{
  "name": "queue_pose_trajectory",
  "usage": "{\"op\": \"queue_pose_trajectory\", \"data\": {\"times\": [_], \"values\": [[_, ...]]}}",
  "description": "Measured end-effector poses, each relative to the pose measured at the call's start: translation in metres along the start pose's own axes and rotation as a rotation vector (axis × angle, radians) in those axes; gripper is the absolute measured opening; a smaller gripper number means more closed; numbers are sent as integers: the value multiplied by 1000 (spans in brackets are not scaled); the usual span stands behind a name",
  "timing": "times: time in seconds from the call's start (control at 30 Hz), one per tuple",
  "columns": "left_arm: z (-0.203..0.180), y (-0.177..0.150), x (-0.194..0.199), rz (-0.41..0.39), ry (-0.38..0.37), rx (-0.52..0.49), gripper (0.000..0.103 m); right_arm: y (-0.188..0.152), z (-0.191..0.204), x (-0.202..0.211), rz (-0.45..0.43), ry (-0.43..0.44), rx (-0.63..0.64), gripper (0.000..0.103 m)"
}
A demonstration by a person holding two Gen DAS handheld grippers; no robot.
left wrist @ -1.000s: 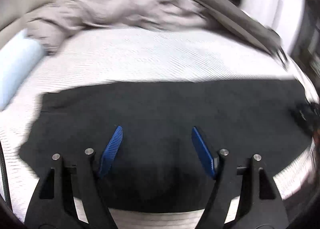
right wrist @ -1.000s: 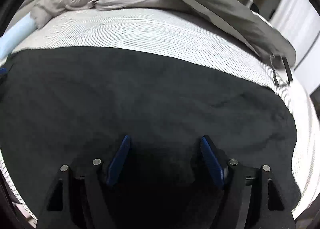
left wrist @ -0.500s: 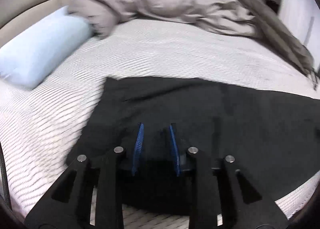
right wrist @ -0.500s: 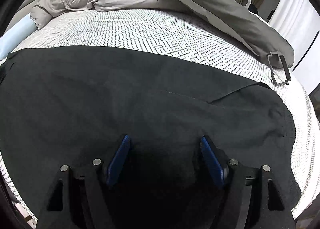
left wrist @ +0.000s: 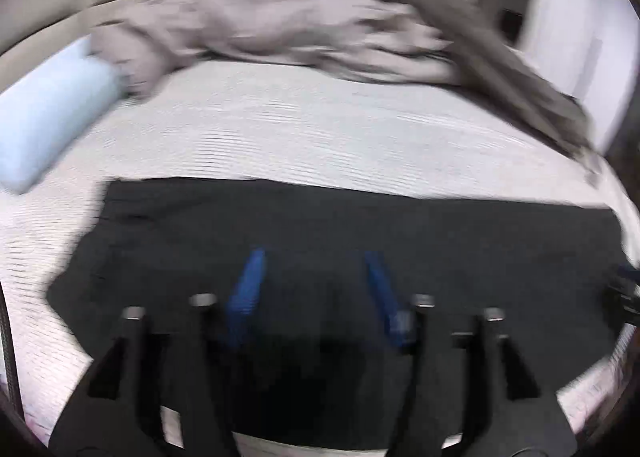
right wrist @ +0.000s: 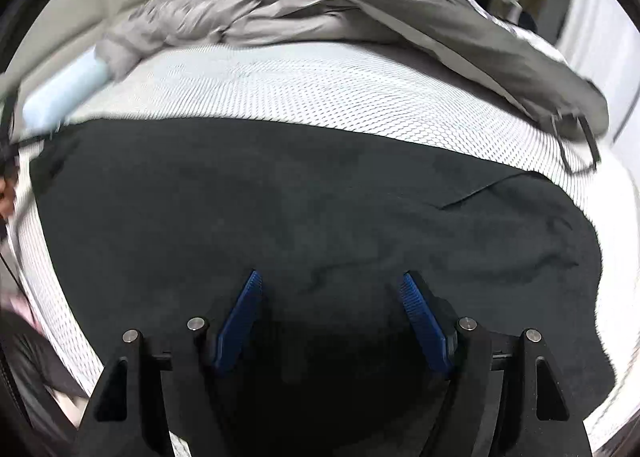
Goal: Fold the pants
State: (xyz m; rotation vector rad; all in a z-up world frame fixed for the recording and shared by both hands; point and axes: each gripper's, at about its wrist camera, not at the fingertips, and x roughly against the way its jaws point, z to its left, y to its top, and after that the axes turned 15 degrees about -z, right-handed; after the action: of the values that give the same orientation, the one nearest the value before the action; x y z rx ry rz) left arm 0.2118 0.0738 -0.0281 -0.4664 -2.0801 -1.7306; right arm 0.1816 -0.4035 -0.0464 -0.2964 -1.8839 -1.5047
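Note:
Black pants [left wrist: 320,233] lie spread flat across the near part of a white patterned bed [left wrist: 304,129]. My left gripper [left wrist: 314,261] hovers over their left half with its jaws opening, and nothing sits between the blue pads; the view is blurred. In the right wrist view the same pants [right wrist: 304,197] fill the foreground, with a seam crease near their right end. My right gripper [right wrist: 330,281] stands open above the cloth, holding nothing. The other gripper shows dimly at the right edge of the left wrist view.
A crumpled grey duvet [right wrist: 360,5] is heaped along the far side of the bed. A pale blue pillow [left wrist: 48,113] lies at the far left. A person's hand and a cable show at the left edge of the right wrist view.
The left gripper narrowed its jaws near the pants' left end half a second ago, then widened them and swung back right. The right gripper stayed open and drew back slightly.

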Motion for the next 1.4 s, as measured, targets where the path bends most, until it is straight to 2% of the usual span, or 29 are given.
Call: {"op": "queue_pose_trajectory", "data": {"times": [0.07, 0.13, 0.23, 0.27, 0.33, 0.37, 0.4, 0.47, 0.53, 0.6, 0.67, 0.73, 0.8, 0.87, 0.9, 0.97, 1.1, 1.2, 1.27, 1.33, 1.4], "values": [[-49, -12, -3, 42, -150, -64, 64, -12, -5, 0, 39, -20, 36, 74], [-89, -25, -4, 70, -233, -139, 64, -22, -21, 10, 42, -43, 22, 74], [-133, -48, -12, 137, -249, -251, 66, -42, -69, 34, 33, -150, -71, 74], [-140, -54, -20, 166, -232, -286, 66, -48, -84, 39, 23, -184, -109, 74], [-155, -67, -24, 176, -204, -328, 68, -68, -127, 45, 26, -293, -252, 74], [-158, -68, -25, 161, -200, -323, 68, -76, -140, 44, 28, -290, -321, 73], [-161, -66, -24, 162, -205, -314, 68, -85, -150, 42, 24, -232, -394, 73], [-170, -63, -20, 159, -233, -298, 68, -84, -154, 56, -10, -204, -415, 73], [-187, -63, -5, 140, -274, -285, 68, -84, -163, 77, -53, -165, -496, 74], [-203, -58, 5, 125, -328, -296, 68, -89, -181, 101, -124, -128, -608, 75], [-223, -60, 13, 104, -392, -293, 68, -103, -204, 115, -174, -143, -735, 85], [-243, -62, 14, 104, -483, -262, 74, -125, -227, 114, -180, -131, -898, 85], [-261, -70, 13, 129, -549, -250, 75, -143, -240, 102, -168, -65, -1022, 85], [-278, -83, 9, 179, -552, -304, 76, -157, -249, 91, -197, -11, -1107, 84], [-288, -91, 5, 196, -524, -357, 77, -161, -255, 90, -236, 18, -1138, 84], [-293, -96, 4, 181, -507, -390, 79, -161, -263, 86, -329, 93, -1188, 84], [-287, -92, 7, 201, -541, -314, 79, -152, -267, 68, -399, 84, -1192, 83], [-274, -86, 0, 200, -523, -283, 79, -138, -262, 55, -404, 16, -1124, 59], [-261, -81, -2, 193, -497, -268, 79, -127, -258, 50, -358, -60, -1096, 22], [-242, -73, -6, 186, -463, -239, 79, -116, -250, 52, -385, -87, -1080, 14], [-222, -67, -8, 183, -432, -195, 79, -92, -233, 67, -438, -103, -986, 13]]}}
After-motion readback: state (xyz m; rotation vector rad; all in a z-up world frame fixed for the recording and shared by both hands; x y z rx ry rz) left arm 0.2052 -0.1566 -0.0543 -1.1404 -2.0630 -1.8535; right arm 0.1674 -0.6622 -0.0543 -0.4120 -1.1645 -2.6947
